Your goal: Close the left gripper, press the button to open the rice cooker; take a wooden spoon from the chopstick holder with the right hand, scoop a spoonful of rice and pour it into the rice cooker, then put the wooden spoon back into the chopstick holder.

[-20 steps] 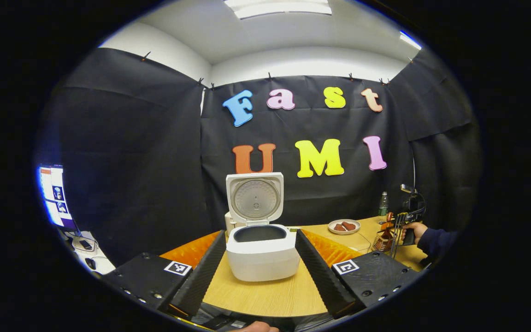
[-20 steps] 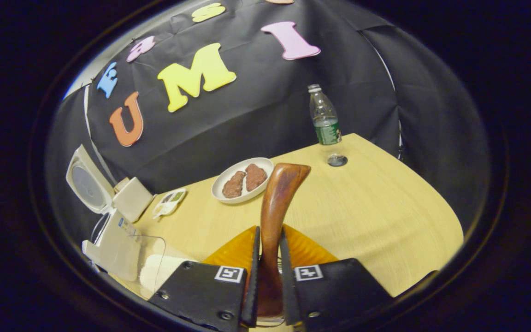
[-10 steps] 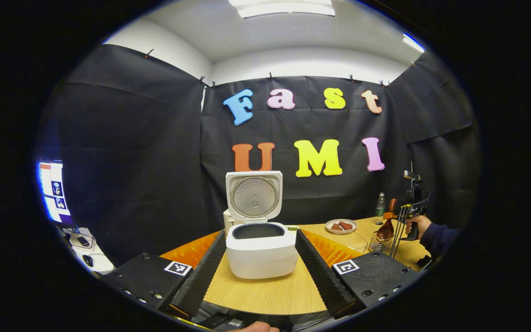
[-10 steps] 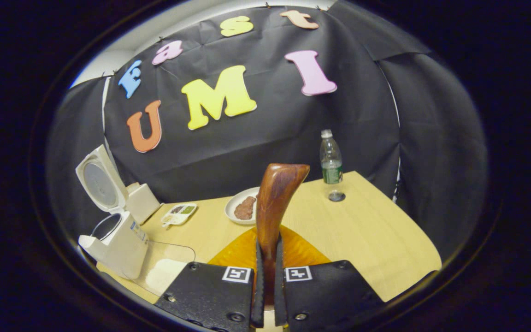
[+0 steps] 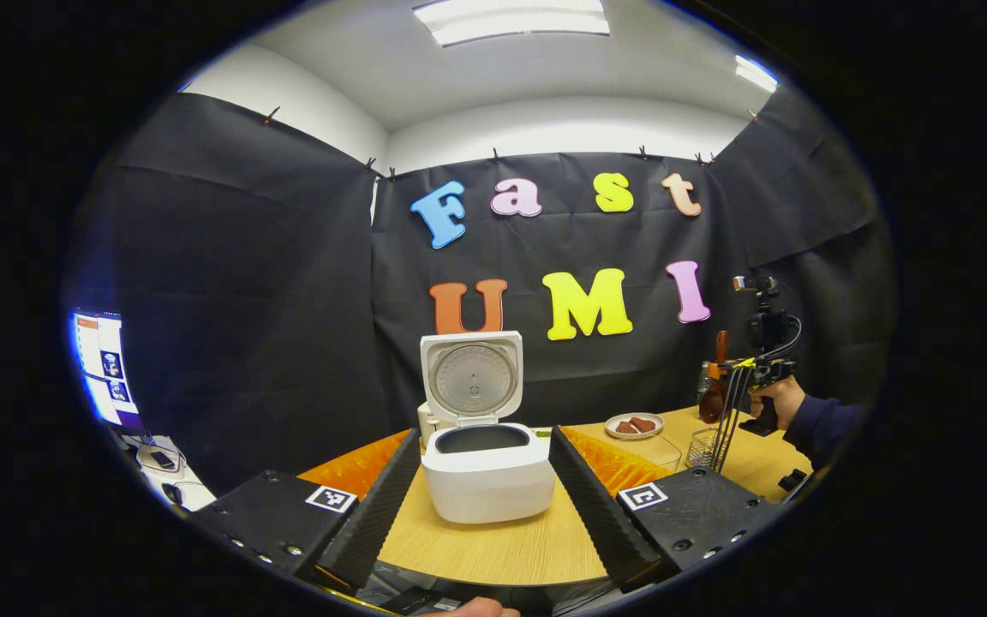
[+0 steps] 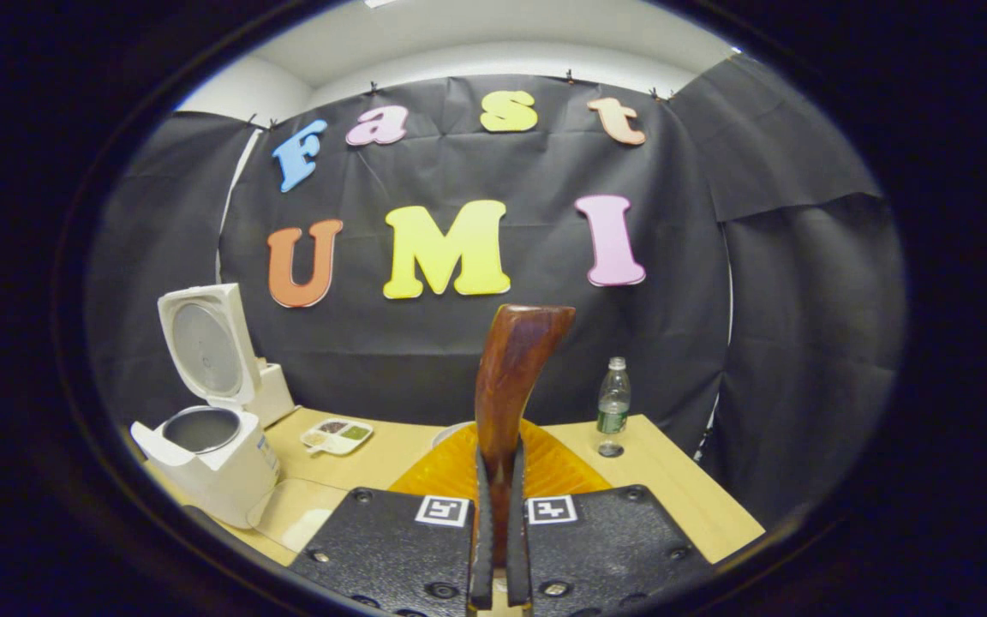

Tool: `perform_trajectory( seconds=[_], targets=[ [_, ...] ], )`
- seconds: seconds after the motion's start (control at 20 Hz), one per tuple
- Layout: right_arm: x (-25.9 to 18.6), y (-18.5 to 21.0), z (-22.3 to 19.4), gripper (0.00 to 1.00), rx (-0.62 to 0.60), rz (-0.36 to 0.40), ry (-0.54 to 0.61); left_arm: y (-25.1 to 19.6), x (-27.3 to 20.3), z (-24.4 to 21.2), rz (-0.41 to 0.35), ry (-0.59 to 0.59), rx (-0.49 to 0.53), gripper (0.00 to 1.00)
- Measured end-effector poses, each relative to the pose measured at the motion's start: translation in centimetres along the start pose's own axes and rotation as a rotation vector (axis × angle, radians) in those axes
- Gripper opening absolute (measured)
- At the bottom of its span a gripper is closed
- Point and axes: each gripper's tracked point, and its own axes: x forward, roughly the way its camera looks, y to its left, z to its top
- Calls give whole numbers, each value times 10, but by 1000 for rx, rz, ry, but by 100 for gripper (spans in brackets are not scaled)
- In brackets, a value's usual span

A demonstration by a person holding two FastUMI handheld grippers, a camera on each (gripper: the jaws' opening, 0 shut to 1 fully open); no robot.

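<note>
The white rice cooker (image 5: 487, 470) stands open on the table, its lid (image 5: 469, 380) upright and the pot inside dark. My left gripper (image 5: 483, 435) is open in front of it, one finger on each side, apart from it. At the far right a hand holds my right gripper (image 5: 725, 370) above the wire chopstick holder (image 5: 701, 446). It is shut on the wooden spoon (image 5: 712, 404), whose bowl hangs down. In the right gripper view the spoon's brown handle (image 6: 512, 377) sticks up between the fingers of my right gripper (image 6: 499, 450). The cooker (image 6: 211, 458) lies at the lower left.
A clear container of rice (image 5: 660, 450) sits between the cooker and the holder. A plate of brown food (image 5: 634, 425), a water bottle (image 6: 612, 407) and a small divided dish (image 6: 337, 434) stand toward the back. A screen (image 5: 104, 368) glows off the table's left.
My right gripper has risen with the spoon, lifting it clear of the chopstick holder, and its view has tilted up toward the wall. The left gripper has hardly moved.
</note>
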Motion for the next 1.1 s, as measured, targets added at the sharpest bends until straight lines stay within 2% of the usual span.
perform_trajectory(
  seconds=[0.2,0.6,0.9,1.1],
  targets=[
    [-3,53,4,12,-19,42,-55,12,1,-6,29,18,-4,96],
    [17,138,-68,12,-89,73,22,32,-2,-16,56,45,-38,96],
    [31,159,-126,14,-173,74,77,39,-1,-24,59,64,-59,96],
    [35,177,-168,14,-126,106,180,29,-1,-25,16,71,-139,95]
  ],
)
